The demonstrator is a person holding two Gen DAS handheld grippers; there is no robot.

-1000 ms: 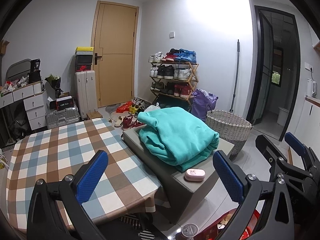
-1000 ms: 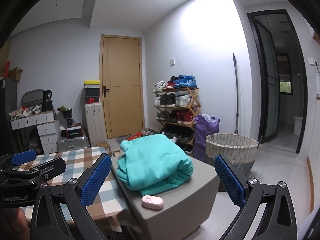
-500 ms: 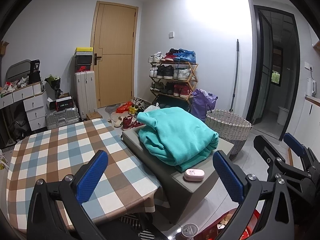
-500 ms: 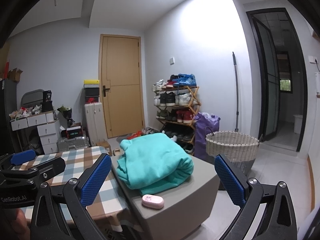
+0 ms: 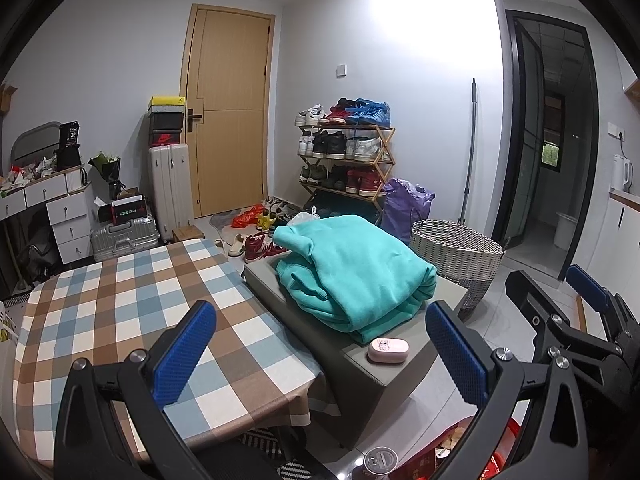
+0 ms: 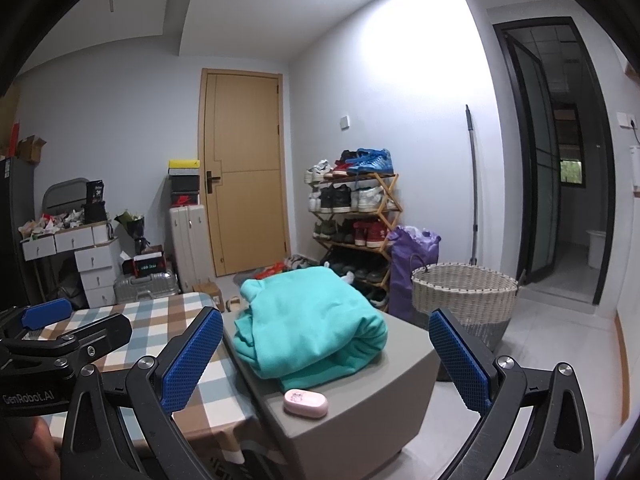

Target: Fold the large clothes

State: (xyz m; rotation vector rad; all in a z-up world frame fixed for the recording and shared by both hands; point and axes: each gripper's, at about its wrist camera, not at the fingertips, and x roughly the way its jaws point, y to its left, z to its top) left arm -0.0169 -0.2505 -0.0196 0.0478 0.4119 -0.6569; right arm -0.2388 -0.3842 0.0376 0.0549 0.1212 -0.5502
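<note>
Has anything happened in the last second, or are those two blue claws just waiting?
Hardly anything. The left gripper and right gripper hover open and empty, with only a slight drift of view. The teal sweatshirt lies bunched on the grey ottoman, pink case beside it, untouched.

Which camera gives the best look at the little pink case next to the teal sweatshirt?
The right wrist view: the pink case sits nearer and larger, its top print facing the lens. In the left wrist view the case is smaller, tucked against the sweatshirt.
</note>
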